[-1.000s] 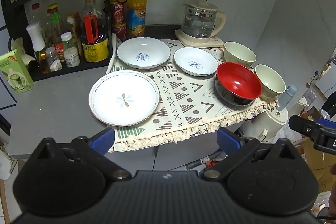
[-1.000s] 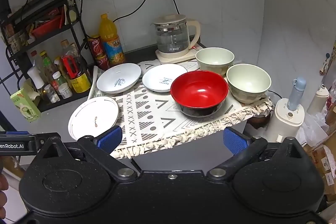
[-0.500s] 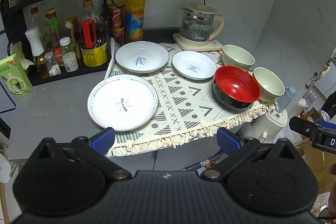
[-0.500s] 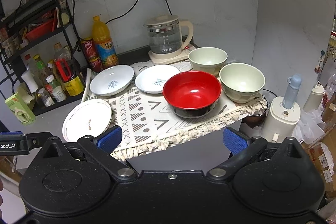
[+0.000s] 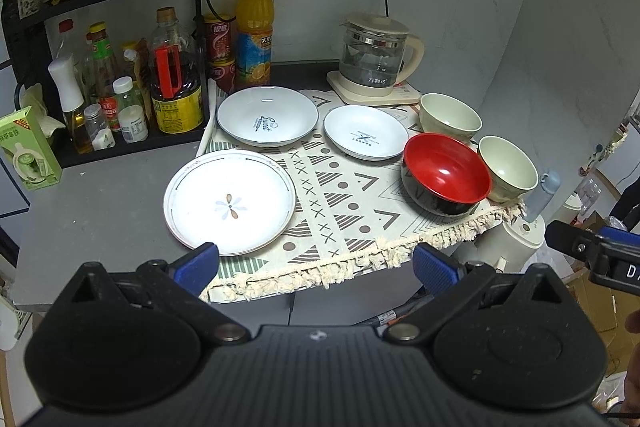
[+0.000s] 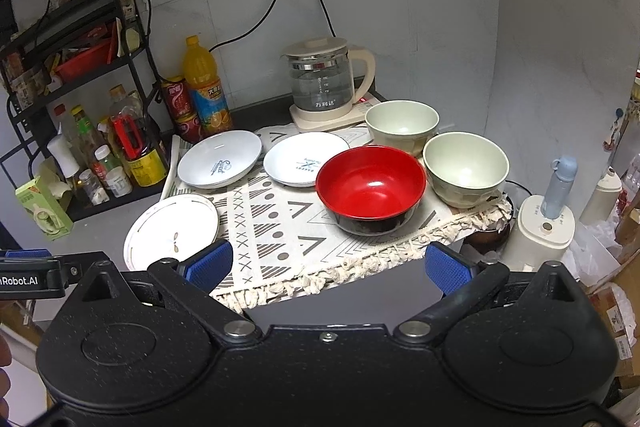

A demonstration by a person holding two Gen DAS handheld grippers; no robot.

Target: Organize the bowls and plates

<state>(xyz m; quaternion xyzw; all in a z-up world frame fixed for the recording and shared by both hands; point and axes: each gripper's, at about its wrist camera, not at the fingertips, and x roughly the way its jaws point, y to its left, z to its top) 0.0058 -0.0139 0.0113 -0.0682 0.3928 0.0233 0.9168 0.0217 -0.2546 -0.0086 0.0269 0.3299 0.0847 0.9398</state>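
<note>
Both grippers spread, empty, short of the table: left gripper [image 5: 316,265] faces the flower plate [image 5: 230,202]; right gripper [image 6: 328,267] faces the red bowl [image 6: 370,187].

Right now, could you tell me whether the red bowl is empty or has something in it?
Empty. The red bowl sits upright on the patterned cloth, and its glossy red inside shows only a light reflection, nothing in it.

plates [image 5: 230,203]: 3 | bowls [image 5: 446,179]: 3 | kettle [image 5: 374,61]: 1
</note>
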